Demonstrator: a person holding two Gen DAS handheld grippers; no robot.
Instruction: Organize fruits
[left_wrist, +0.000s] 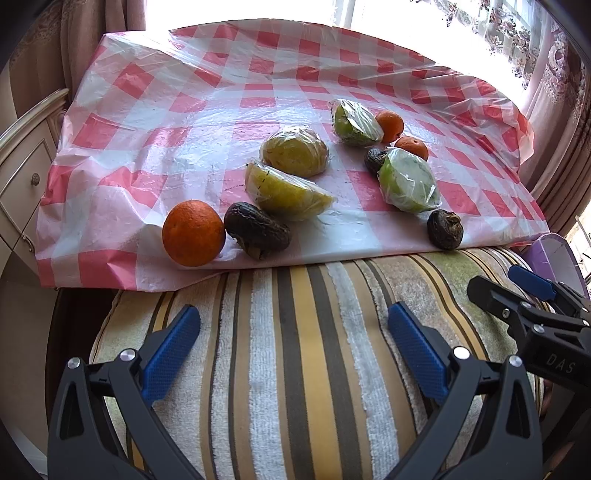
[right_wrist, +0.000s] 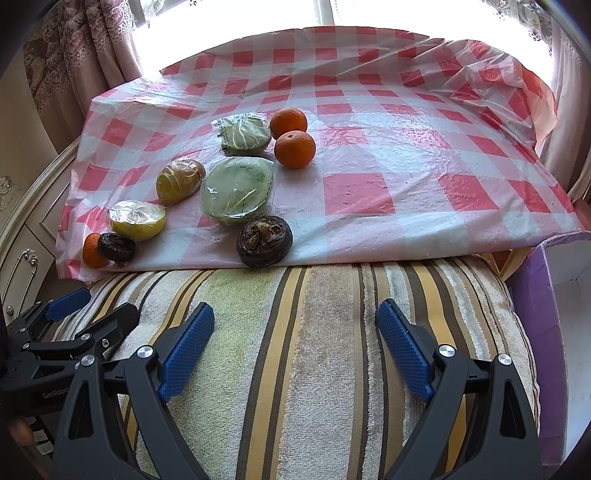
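Observation:
Fruit lies on a red-and-white checked plastic cloth. Near its front edge sit an orange and a dark shrivelled fruit. Behind them lie two yellow-green fruit halves in plastic wrap. Further right are two wrapped green halves, two small oranges and another dark fruit. My left gripper hangs open over the striped towel, empty. My right gripper is open and empty too, just short of the dark fruit.
A striped towel covers the cushion in front of the cloth. A purple box stands at the right. A cream cabinet with drawers is at the left. Curtains and a bright window lie behind.

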